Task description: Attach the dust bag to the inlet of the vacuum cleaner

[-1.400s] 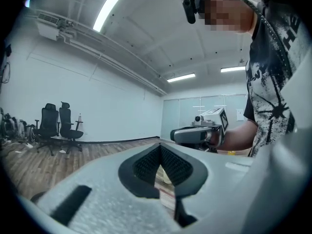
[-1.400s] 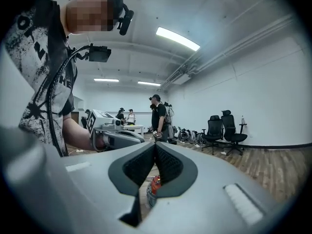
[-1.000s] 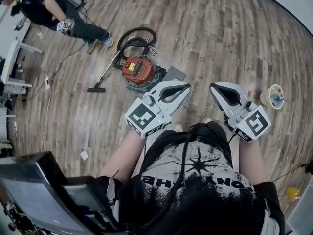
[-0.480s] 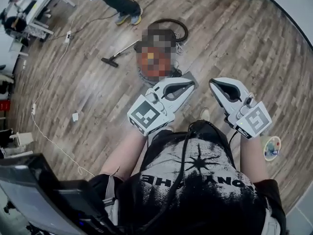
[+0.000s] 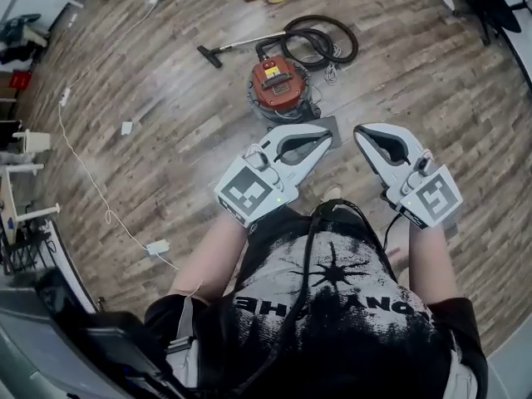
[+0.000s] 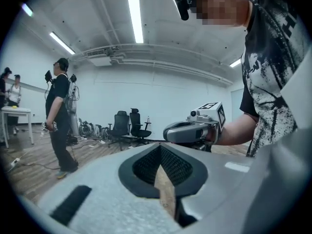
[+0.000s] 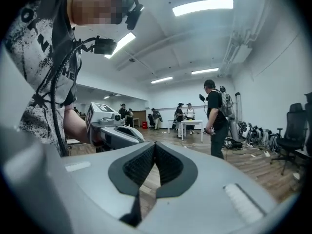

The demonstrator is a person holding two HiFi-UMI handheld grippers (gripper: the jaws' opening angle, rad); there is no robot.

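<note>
The red canister vacuum cleaner (image 5: 278, 86) stands on the wood floor ahead of me, its black hose (image 5: 320, 40) coiled behind it and its wand and floor nozzle (image 5: 212, 52) stretched to the left. A flat grey piece (image 5: 326, 125) lies on the floor beside the canister, partly hidden by my left gripper; I cannot tell what it is. My left gripper (image 5: 327, 136) and right gripper (image 5: 359, 133) are held side by side at waist height, well short of the vacuum, both shut and empty. The left gripper view shows shut jaws (image 6: 161, 165), and so does the right gripper view (image 7: 155, 152).
A white cable with a power block (image 5: 158, 246) trails over the floor at left. White tables (image 5: 25, 140) line the left edge. Another person (image 6: 58, 116) stands nearby, with office chairs (image 6: 129, 126) behind. More people gather around a table (image 7: 190, 126) farther off.
The head view has swung round: the vacuum cleaner has shifted from the upper left to the upper middle of the picture. Both grippers have kept the same pose in front of me, still shut.
</note>
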